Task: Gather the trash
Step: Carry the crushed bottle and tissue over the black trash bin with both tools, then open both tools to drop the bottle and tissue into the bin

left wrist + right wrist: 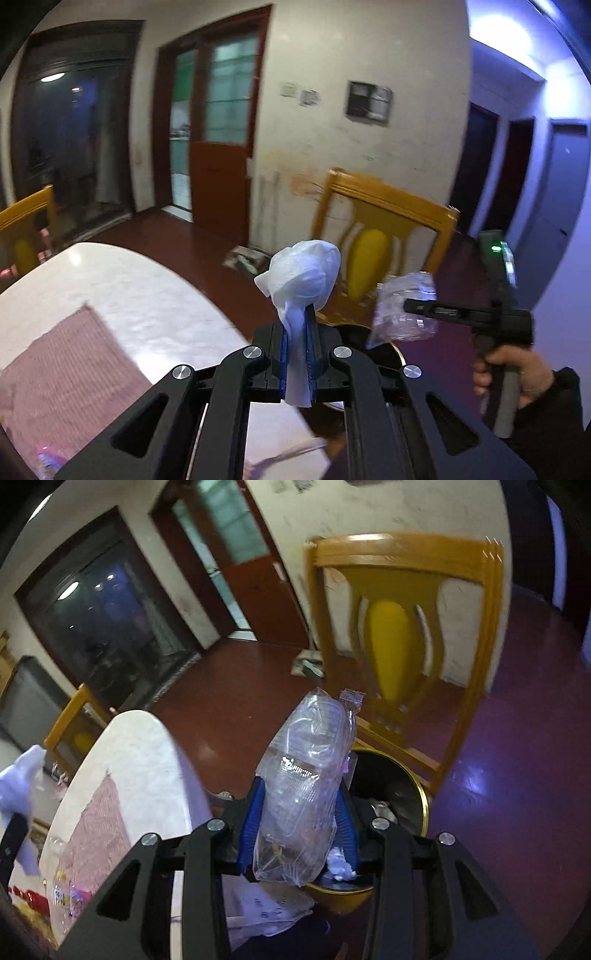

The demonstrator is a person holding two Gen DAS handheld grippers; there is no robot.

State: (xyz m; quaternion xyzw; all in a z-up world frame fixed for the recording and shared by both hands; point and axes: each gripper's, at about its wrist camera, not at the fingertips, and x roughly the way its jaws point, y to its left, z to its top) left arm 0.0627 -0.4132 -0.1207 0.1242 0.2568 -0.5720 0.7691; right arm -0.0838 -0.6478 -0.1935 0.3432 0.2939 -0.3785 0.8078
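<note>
Both grippers loaded over one bin.
Left gripper (299, 325) fingers clamp one tissue wad (304, 277); right gripper (299, 812) fingers clamp one clear plastic bag (306, 775); the black bin (399, 786) holds white scraps.

The left gripper (299, 325) pinches a crumpled white tissue (303, 275) between its blue pads. To its right, the right gripper (410, 306) grips a clear plastic wrapper (400, 310).

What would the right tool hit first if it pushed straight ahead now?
Probably the yellow wooden chair beyond the clear plastic wrapper it grips; the black bin sits lower, under that line. Depth is unclear.
</note>
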